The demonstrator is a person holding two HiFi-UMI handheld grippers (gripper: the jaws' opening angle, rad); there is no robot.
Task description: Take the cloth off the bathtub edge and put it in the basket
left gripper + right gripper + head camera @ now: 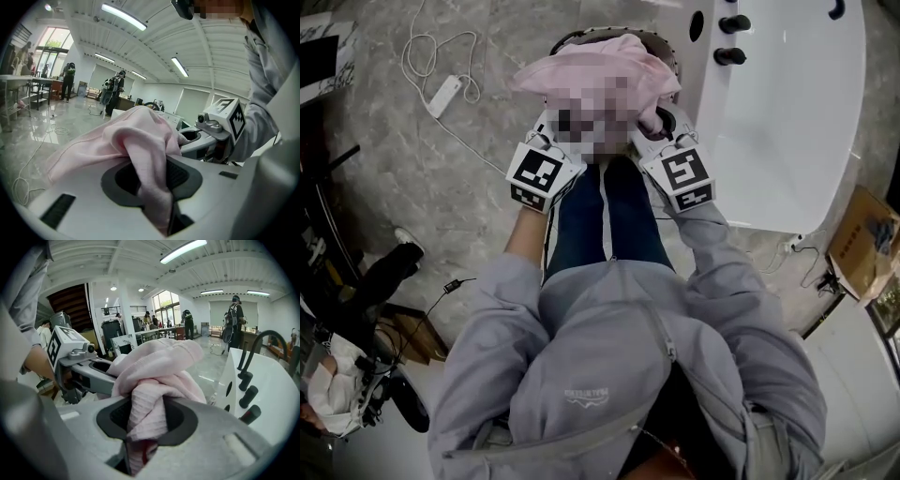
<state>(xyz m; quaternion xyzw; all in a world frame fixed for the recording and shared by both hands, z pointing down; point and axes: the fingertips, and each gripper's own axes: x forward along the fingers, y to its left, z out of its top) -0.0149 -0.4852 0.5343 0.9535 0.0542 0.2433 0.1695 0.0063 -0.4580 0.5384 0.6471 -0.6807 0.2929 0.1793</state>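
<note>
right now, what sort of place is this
Probably a big open lab or test hall, not a home: a white bathtub stands on polished stone floor, under strip lights, with other people and tables behind.

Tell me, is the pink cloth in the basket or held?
Held: left gripper and right gripper both clamp the cloth over the basket.

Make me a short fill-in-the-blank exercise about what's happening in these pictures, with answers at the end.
1. The cloth is ____ in colour.
2. The left gripper and the right gripper are both shut on the ____.
3. The bathtub stands at the person's ____ side.
4. The bathtub's knobs are ____.
Answers: pink; cloth; right; black.
</note>
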